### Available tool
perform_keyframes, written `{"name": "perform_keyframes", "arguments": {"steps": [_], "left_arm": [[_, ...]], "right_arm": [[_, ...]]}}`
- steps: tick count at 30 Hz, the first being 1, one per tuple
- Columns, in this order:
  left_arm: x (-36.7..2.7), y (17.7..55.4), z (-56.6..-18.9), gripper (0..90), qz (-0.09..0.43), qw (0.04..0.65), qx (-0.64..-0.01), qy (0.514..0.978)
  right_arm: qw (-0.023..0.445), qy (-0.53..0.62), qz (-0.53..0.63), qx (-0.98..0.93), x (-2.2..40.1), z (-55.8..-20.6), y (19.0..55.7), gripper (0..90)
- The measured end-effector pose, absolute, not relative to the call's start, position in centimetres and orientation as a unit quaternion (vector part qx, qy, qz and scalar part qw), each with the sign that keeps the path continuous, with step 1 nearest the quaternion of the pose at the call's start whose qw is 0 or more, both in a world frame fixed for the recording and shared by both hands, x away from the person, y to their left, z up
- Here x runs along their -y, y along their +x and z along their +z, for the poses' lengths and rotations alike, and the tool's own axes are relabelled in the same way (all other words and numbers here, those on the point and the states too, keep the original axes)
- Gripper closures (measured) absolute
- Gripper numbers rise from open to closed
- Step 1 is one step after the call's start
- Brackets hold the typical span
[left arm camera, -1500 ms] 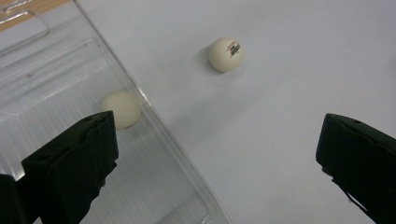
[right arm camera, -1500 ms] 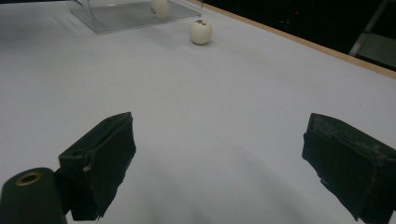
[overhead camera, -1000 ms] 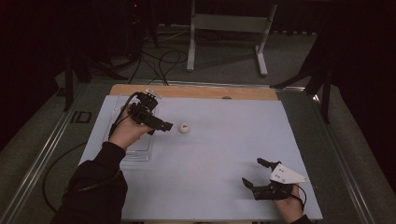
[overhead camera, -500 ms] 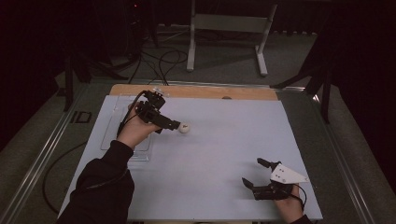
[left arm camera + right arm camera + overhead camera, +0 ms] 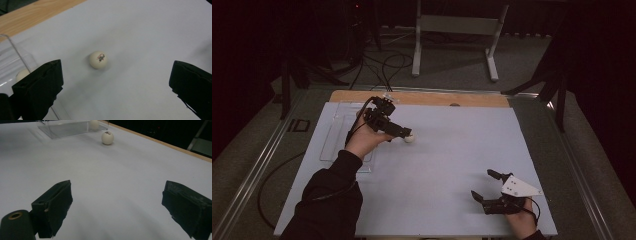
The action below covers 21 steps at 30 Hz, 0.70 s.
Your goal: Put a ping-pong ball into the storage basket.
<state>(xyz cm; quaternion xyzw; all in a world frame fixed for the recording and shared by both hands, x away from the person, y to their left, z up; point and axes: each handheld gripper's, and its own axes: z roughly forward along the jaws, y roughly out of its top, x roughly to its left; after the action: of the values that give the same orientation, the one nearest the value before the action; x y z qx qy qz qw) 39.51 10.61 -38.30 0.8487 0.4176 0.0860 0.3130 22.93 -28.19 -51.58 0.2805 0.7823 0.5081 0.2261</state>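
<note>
Ball (image 5: pixel 410 139) of white plastic, with a small dark print on it, lies on the pale bench (image 5: pixel 452 165) left of centre in the high view, just at the tip of the left tool (image 5: pixel 404 134). In the left gripper view the same ball (image 5: pixel 99 59) sits between the wide-spread jaws and a little ahead of them, touching neither, so that tool (image 5: pixel 116 82) is released. A clear tray (image 5: pixel 339 135) lies on the bench toward the left of the high view, partly under the person's hand, and a second ball (image 5: pixel 22 74) shows through its wall at the left edge of the left gripper view. The right tool (image 5: pixel 486 187) rests low at the lower right of the high view, well apart from the ball, its jaws released and holding nothing.
</note>
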Motion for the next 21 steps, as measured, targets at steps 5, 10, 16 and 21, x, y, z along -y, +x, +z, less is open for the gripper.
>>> {"name": "perform_keyframes", "arguments": {"steps": [5, 10, 16, 21], "left_arm": [[-10.1, 39.6, -38.3, 0.6, 0.101, 0.319, -0.423, 0.842], [-9.4, 39.8, -38.6, 0.5, 0.107, 0.322, -0.432, 0.836], [-8.7, 40.2, -39.3, 0.9, 0.106, 0.324, -0.440, 0.831], [-8.3, 40.5, -40.0, 2.1, 0.110, 0.328, -0.455, 0.821]], "right_arm": [[0.225, 0.280, 0.508, -0.783, 28.2, -51.6, 22.9, 9.2], [0.226, 0.280, 0.508, -0.782, 28.2, -51.6, 23.0, 9.2], [0.225, 0.281, 0.507, -0.783, 28.2, -51.7, 23.0, 9.2], [0.224, 0.281, 0.507, -0.783, 28.2, -51.6, 23.0, 9.2]]}}
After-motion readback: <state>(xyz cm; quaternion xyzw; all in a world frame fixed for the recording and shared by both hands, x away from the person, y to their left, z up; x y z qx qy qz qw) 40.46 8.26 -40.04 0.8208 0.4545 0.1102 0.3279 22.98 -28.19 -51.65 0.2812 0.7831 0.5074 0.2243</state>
